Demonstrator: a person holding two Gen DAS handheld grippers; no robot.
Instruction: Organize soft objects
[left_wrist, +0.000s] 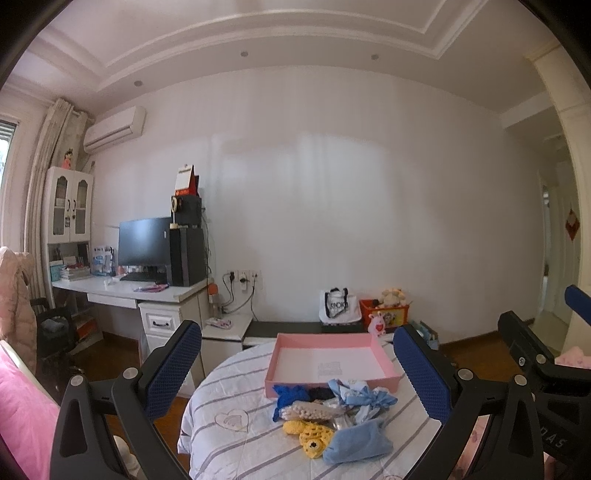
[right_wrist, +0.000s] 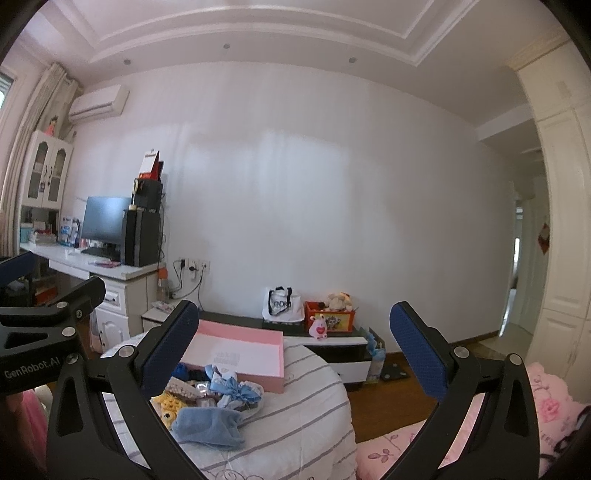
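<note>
A heap of soft things lies on a round table with a striped white cloth (left_wrist: 236, 398): a light blue cloth (left_wrist: 356, 441), a yellow crochet piece (left_wrist: 312, 437), a dark blue piece (left_wrist: 290, 395), a light blue bow (left_wrist: 364, 397). Behind the heap stands an empty pink tray (left_wrist: 328, 360). My left gripper (left_wrist: 295, 369) is open and empty, held above the heap. My right gripper (right_wrist: 295, 350) is open and empty, to the right of the heap (right_wrist: 210, 402) and of the pink tray (right_wrist: 236, 354).
A white desk (left_wrist: 129, 291) with a monitor and speakers stands at the left wall. A low black bench (left_wrist: 295, 326) holds a white tote bag and an orange toy box. A pink bed cover (right_wrist: 480, 435) lies at the right. A doorway opens far right.
</note>
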